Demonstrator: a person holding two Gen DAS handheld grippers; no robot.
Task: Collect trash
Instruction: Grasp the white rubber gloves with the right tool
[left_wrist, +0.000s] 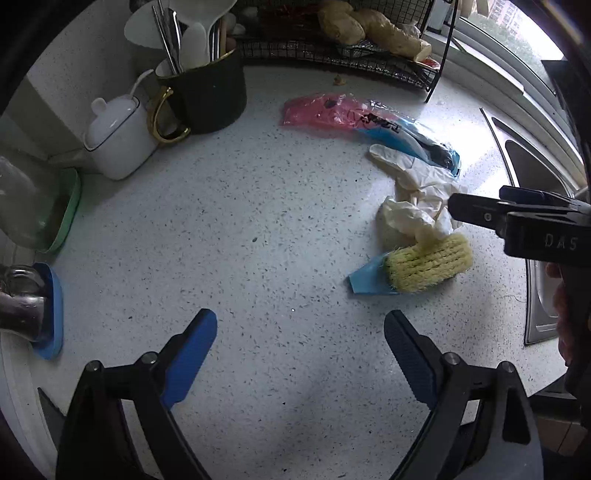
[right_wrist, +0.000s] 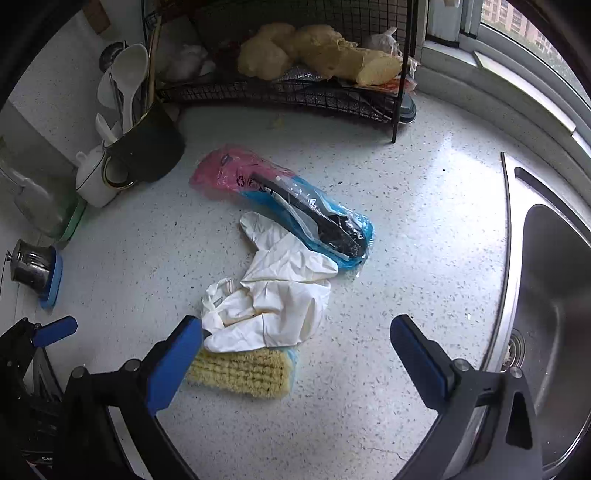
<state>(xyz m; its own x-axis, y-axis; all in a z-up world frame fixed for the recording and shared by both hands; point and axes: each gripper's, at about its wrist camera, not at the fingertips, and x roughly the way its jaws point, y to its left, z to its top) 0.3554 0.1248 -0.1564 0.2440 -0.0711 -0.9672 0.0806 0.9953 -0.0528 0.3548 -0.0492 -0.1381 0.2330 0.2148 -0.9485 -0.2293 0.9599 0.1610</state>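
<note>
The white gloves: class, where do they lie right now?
In the right wrist view, the gloves lie mid-counter, between the plastic bag behind and the yellow brush in front.

A home kitchen is shown — a speckled white countertop (right_wrist: 424, 229) is bounded on one side by a stainless-steel sink (right_wrist: 554, 295) set beneath a window (right_wrist: 524, 22). Cooking utensils are held upright in a dark mug (left_wrist: 214, 99) beside a white lidded condiment pot (left_wrist: 118, 136), and root vegetables (right_wrist: 317, 55) are stored on a black wire rack (right_wrist: 280, 96). A yellow scrubbing brush (right_wrist: 240, 373) and white rubber gloves (right_wrist: 280, 295) are seen lying on the counter — ordinary dishwashing items.
</note>
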